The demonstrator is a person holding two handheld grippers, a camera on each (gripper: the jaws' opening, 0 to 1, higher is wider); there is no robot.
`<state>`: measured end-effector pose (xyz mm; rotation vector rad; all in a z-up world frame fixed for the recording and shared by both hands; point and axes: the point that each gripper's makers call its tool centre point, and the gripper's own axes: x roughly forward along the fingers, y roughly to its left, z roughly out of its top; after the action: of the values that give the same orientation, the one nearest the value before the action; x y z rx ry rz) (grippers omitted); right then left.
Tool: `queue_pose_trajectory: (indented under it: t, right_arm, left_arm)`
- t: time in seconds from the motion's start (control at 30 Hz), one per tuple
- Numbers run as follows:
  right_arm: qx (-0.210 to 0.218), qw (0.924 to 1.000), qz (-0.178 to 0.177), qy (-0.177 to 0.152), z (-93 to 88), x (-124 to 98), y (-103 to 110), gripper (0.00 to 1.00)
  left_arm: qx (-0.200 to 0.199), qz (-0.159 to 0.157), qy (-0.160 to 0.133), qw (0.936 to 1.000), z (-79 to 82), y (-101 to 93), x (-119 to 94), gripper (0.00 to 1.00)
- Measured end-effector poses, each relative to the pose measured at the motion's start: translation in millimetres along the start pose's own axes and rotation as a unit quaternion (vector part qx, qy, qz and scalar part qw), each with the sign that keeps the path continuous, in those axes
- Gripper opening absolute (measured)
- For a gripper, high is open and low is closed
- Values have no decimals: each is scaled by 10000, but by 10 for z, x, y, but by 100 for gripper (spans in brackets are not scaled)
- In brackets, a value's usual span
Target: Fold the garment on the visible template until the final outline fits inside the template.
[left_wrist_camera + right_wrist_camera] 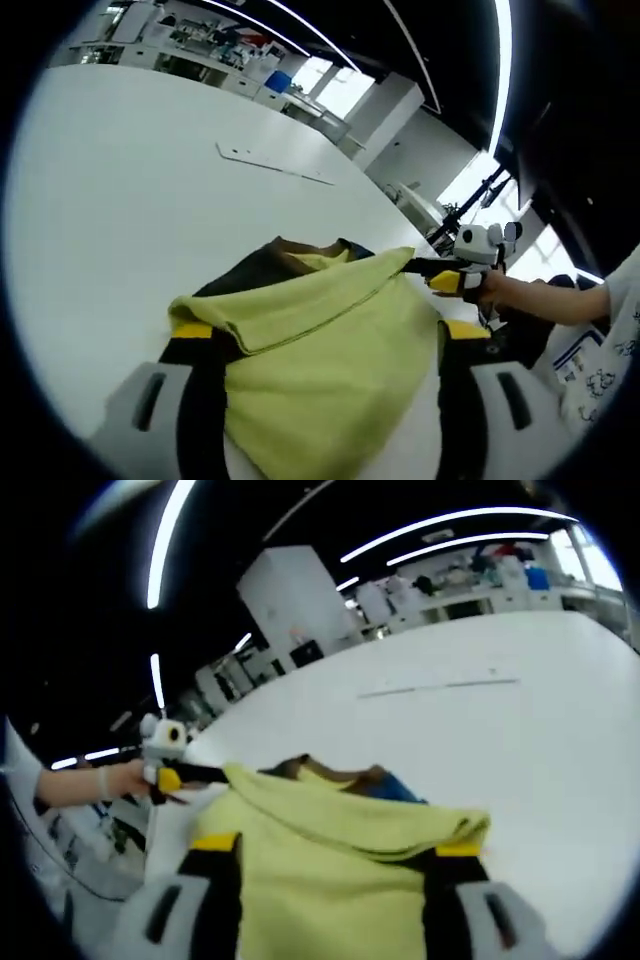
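Left gripper view has the yellow-green garment lifted off the white table, its cloth draped between and over this gripper's black jaws. The left gripper looks clamped on a folded edge of the garment, though the fabric covers the jaw tips, so the bite itself is hidden. On the far side of the garment from the camera, the right gripper comes in, held by a person's hand, its yellow-tipped jaws pinched on the garment's other corner.

In the right gripper view the garment likewise hangs across the right gripper, with the left gripper gripping the far corner, a hand behind it. A dark and blue inner part of the garment shows just past the raised edge.

Beyond the garment, thin marks on the table may be part of the template; I cannot tell for certain.

My judgement: the fold is mid-way, with one edge carried up and not yet laid down, and checking the outline against the template is left to do
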<state>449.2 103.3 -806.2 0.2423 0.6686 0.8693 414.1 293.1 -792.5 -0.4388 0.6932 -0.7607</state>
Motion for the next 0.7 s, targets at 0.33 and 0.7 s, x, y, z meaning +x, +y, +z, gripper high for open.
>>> queue_pose_trajectory:
  t: [0.33, 0.7]
  right_arm:
    - [294, 9991, -285, -137, 117, 164, -305, 70]
    - [350, 9984, -358, -268, 173, 167, -389, 69]
  left_arm:
    - [-253, 415, -471, 9977, 243, 318, 89, 85]
    - [-371, 472, -575, 9965, 246, 380, 96, 85]
